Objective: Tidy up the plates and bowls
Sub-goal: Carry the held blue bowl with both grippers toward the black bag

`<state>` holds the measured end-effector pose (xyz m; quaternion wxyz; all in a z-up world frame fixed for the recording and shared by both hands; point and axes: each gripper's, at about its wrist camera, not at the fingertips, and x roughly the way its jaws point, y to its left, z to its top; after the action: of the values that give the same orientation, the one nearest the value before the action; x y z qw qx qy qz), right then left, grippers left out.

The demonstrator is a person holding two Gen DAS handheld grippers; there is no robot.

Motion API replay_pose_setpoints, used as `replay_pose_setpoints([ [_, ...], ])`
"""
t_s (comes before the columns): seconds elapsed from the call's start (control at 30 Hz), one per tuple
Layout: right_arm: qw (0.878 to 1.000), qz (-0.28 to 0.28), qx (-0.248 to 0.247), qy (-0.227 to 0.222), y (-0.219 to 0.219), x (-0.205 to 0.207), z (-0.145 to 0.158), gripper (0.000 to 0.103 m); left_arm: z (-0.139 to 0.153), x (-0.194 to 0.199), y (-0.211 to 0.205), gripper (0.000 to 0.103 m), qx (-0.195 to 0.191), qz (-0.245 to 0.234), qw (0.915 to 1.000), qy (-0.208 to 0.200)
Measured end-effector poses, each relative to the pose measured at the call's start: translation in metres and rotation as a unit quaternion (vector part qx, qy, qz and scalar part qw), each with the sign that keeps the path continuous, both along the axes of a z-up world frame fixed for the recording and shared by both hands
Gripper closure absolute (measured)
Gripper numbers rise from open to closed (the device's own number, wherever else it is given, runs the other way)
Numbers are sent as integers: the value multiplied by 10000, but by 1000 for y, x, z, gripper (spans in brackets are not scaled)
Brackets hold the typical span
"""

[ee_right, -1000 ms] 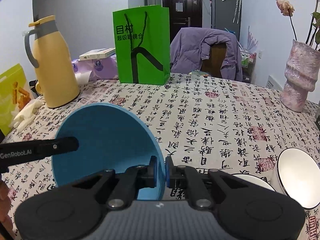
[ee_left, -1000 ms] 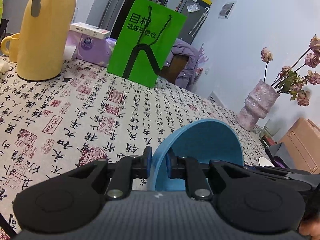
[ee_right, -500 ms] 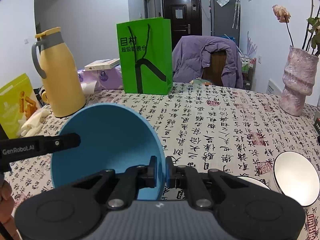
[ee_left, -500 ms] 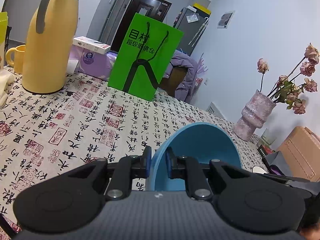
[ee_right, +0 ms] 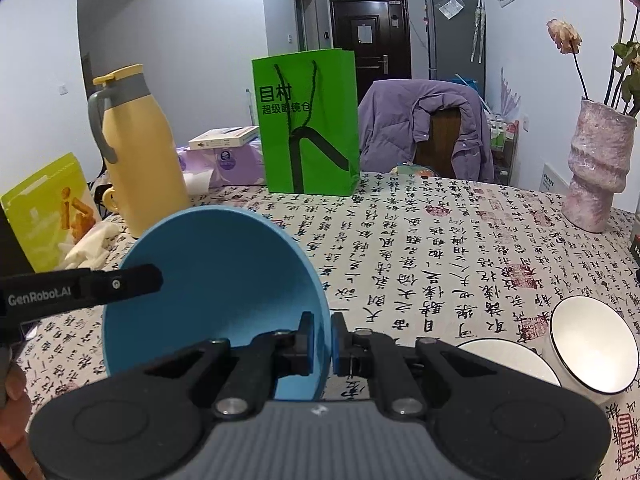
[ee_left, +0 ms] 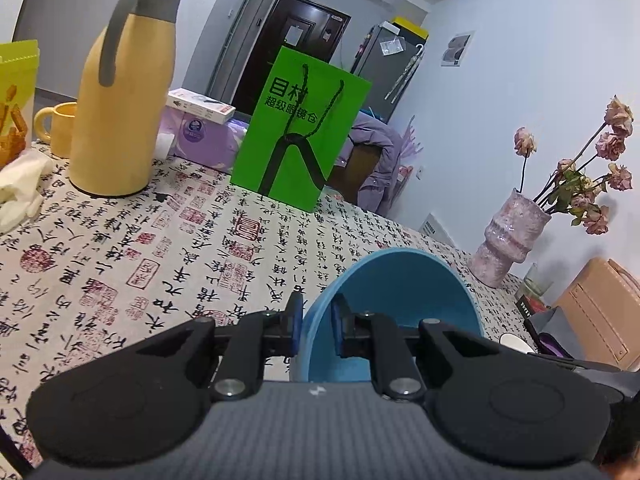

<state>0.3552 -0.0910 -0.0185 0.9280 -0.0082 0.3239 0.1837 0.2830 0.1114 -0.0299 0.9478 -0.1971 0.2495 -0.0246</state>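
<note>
A blue bowl [ee_left: 400, 292] hangs tilted above the table, held by both grippers at opposite sides of its rim. My left gripper [ee_left: 316, 322] is shut on the near rim in the left wrist view. In the right wrist view my right gripper [ee_right: 322, 340] is shut on the blue bowl [ee_right: 216, 276] at its right rim, and one of the left gripper's fingers [ee_right: 120, 284] reaches in over the left rim. To the right on the table stand a white black-rimmed bowl [ee_right: 592, 344] and a second white dish [ee_right: 508, 360], which is partly hidden behind my gripper.
On the calligraphy tablecloth [ee_right: 440, 248] stand a yellow jug [ee_right: 136, 156], a green paper bag [ee_right: 308, 124], a pink vase [ee_right: 600, 172], a purple tissue pack [ee_right: 228, 160] and a yellow-green pouch [ee_right: 48, 208]. A chair with a purple jacket [ee_right: 424, 124] stands behind the table.
Both grippers have risen together with the blue bowl still held between them. The table looks lower and farther away, and the jug and bag have shifted down in both views.
</note>
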Motion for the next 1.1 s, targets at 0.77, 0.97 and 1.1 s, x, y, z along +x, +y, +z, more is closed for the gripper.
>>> replay_pose_setpoints([
  [0.77,9990,283,301,-158,23,-59,20,95,27,-70,19,88,245,371,9989,-173],
  [0.97,9986,361,363,-129,32,-73,20,95,28,-90,27,88,255,471,9984,-154],
  [1.1,9981,452,402,-109,39,-83,20,95,30,-104,34,88,275,558,9979,-156],
])
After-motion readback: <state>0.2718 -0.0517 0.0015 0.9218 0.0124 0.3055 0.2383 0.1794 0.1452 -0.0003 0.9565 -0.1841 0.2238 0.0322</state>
